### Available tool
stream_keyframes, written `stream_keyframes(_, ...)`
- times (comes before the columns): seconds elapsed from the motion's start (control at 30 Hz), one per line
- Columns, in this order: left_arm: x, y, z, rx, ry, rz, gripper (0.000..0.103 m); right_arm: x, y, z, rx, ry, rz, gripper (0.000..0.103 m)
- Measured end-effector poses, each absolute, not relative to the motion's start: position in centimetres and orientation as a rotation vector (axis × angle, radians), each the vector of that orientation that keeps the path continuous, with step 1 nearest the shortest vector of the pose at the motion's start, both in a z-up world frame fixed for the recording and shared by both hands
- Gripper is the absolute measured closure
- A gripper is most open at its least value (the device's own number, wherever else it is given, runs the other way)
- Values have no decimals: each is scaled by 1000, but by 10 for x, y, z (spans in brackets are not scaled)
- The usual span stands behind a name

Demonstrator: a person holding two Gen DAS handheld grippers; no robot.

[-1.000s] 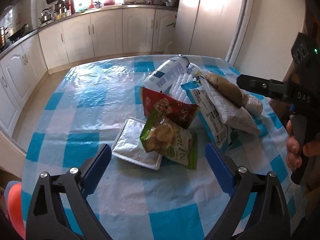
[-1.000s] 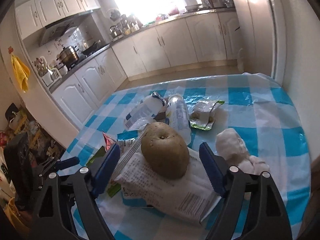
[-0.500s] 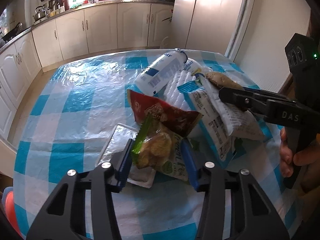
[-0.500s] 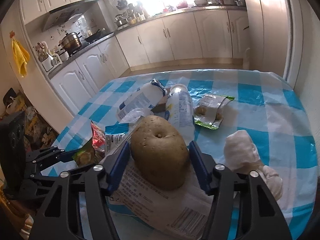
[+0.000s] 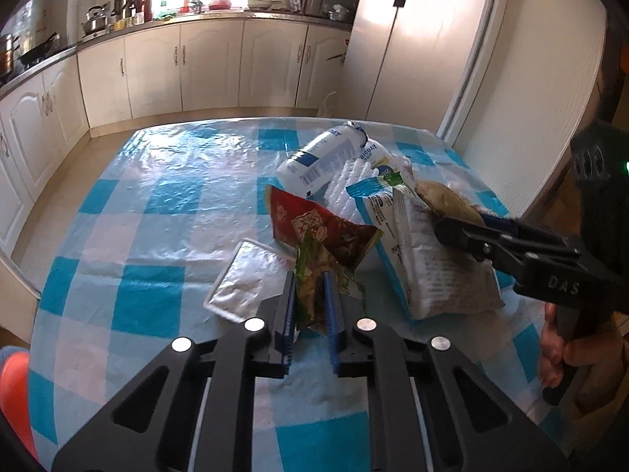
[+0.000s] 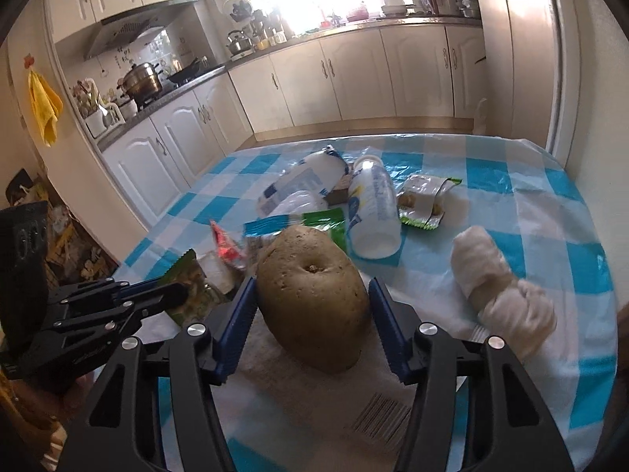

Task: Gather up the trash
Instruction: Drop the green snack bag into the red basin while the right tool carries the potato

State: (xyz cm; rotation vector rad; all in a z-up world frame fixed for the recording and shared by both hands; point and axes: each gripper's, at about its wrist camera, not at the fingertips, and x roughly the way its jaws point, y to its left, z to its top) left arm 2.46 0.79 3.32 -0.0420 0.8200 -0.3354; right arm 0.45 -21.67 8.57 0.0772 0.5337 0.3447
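My left gripper (image 5: 309, 293) is shut on a green snack wrapper (image 5: 310, 275), lifting its edge off the checked table (image 5: 157, 204). A red wrapper (image 5: 314, 224) lies just behind it and a silver foil packet (image 5: 245, 285) to its left. My right gripper (image 6: 310, 303) is shut on a brown potato (image 6: 310, 299) that rests on a white printed bag (image 6: 346, 405). The same bag (image 5: 440, 275) and potato (image 5: 444, 200) show in the left wrist view, with my right gripper (image 5: 452, 232) at them.
White plastic bottles (image 6: 371, 212) (image 5: 322, 157) lie toward the table's far side, with an opened green-edged wrapper (image 6: 424, 200) and a knotted white cloth bundle (image 6: 499, 287) at right. Kitchen cabinets (image 5: 196, 70) stand beyond the table. A fridge (image 5: 424, 39) is at the far right.
Both grippers have gone from wide open to shut: the left closed on the green wrapper and raised it, the right closed on the potato.
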Motion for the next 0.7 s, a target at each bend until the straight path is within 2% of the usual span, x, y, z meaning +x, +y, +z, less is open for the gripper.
stream_keyframes(0.37, -11, 64, 54, -130, 780, -287, 94, -41, -175, 93, 63, 514, 412, 44)
stream_keyframes(0.7, -57, 164, 76, -211, 721, -119, 95, -54, -54, 84, -67, 584, 621, 44)
